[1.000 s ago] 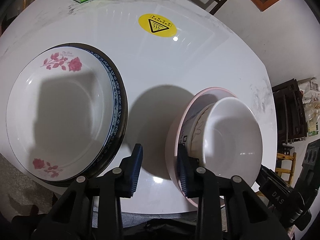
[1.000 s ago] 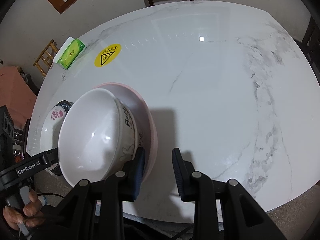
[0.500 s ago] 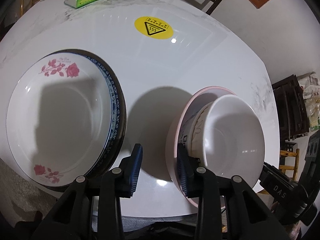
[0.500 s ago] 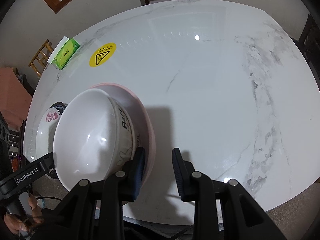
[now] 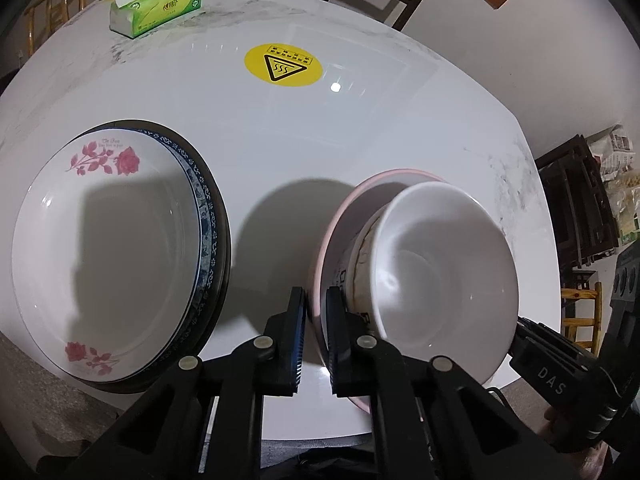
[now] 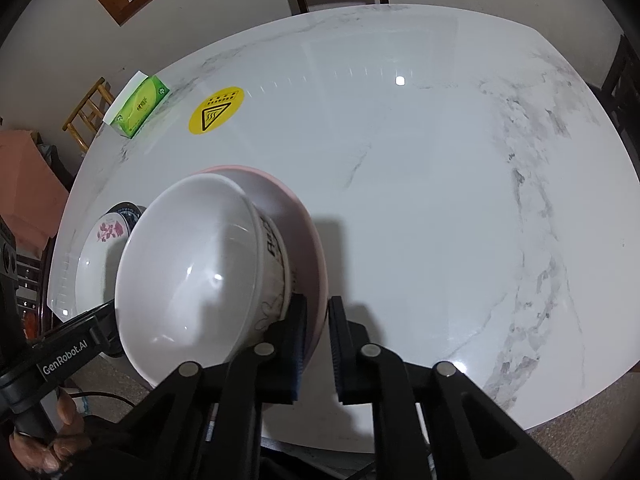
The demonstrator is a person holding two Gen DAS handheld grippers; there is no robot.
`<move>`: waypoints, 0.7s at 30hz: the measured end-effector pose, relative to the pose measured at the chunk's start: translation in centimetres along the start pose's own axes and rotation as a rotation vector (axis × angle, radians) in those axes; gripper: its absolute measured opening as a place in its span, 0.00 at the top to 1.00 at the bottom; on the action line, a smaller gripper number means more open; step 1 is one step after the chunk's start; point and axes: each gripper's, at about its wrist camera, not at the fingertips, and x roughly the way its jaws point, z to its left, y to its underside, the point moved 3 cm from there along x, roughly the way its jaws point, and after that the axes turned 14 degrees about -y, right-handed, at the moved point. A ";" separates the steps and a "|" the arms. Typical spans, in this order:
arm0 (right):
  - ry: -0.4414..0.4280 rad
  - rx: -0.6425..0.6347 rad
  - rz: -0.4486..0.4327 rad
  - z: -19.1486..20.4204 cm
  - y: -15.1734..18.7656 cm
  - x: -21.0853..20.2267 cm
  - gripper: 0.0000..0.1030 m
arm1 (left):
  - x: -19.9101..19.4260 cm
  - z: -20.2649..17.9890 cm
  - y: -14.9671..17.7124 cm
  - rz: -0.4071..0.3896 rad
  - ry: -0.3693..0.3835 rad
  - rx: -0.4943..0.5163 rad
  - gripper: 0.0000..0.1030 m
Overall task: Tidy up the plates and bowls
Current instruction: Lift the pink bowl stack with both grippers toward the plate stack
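We hold a claw in each hand, and both have just pinched shut on the same thing. The left claw [image 5: 316,338] grips the near left rim of the pink bowl [image 5: 332,240]. The right claw [image 6: 318,346] grips the near right rim of that same pink bowl [image 6: 312,240]. In each view the thin pink edge sits right between the pads.

The pink bowl is at the near edge of the table [image 5: 280,140], and part of it hangs past that edge. A white bowl [image 5: 444,280] sits inside it. So the two bowls are already nested. The white bowl leans a bit, with its open mouth tipped toward us and to the right in the left view.

To the left, well apart from the bowls, is the plate stack [image 5: 112,248]. A rose plate lies on top, with a blue-edged plate and a dark one under it. The stack lies flat and faces up. It also sits at the near edge of the table.

The bowls are round, so they have no long side. What matters is that our claws sit on two sides of the rim, with the bowls between them. We think a lift has to be even on both sides, or the white bowl could slide. The left hand is nearer the plates.

A tissue box [image 5: 156,8] and a yellow sticker [image 5: 283,65] are far back on the table.
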 end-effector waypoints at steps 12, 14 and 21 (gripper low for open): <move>0.006 0.013 0.003 0.1 0.0 0.1 0.89 | -0.1 0.2 -0.1 -0.002 -0.001 -0.005 0.95; 0.005 0.013 0.005 0.1 0.0 0.1 0.89 | -0.3 0.3 -0.1 -0.007 -0.004 -0.001 0.95; 0.008 0.008 -0.004 0.3 -0.2 -0.3 0.89 | -0.8 0.3 -0.5 -0.022 0.002 0.001 0.95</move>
